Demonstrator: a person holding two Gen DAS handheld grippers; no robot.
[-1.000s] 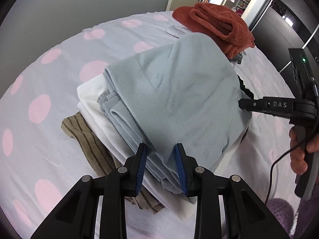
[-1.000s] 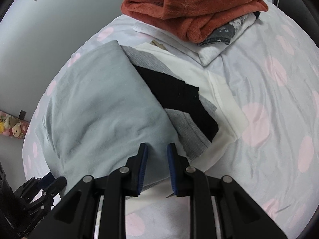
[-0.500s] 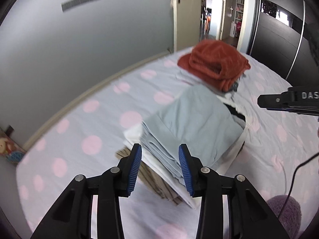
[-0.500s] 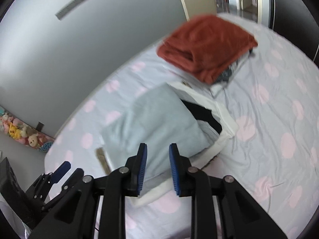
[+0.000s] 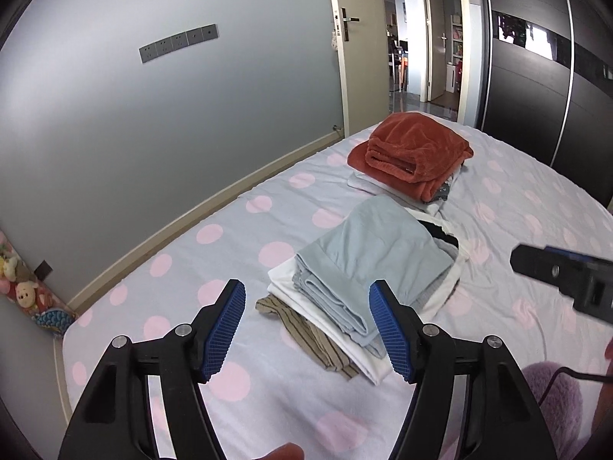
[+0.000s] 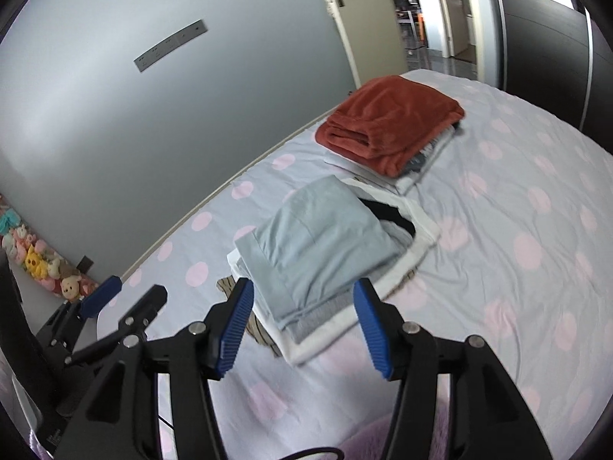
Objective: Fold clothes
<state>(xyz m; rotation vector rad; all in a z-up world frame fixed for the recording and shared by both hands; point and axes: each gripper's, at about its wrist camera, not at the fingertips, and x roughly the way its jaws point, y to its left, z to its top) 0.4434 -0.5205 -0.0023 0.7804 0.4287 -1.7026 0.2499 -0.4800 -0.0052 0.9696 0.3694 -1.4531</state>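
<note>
Left gripper (image 5: 306, 326) and right gripper (image 6: 302, 329) both held above the bed (image 5: 517, 207), jaws spread wide apart, gripping nothing. Folded pale-blue garment (image 5: 375, 253) on top of a stack of folded clothes (image 6: 417, 237) mid-bed, toward the wall-side edge. Rust-red folded towel (image 5: 413, 149) crowning a second pile just beyond, nearer the far edge

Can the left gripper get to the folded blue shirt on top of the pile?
Probably yes. The left gripper is open and empty, and the blue shirt lies on top of its pile straight ahead with nothing between them.
</note>
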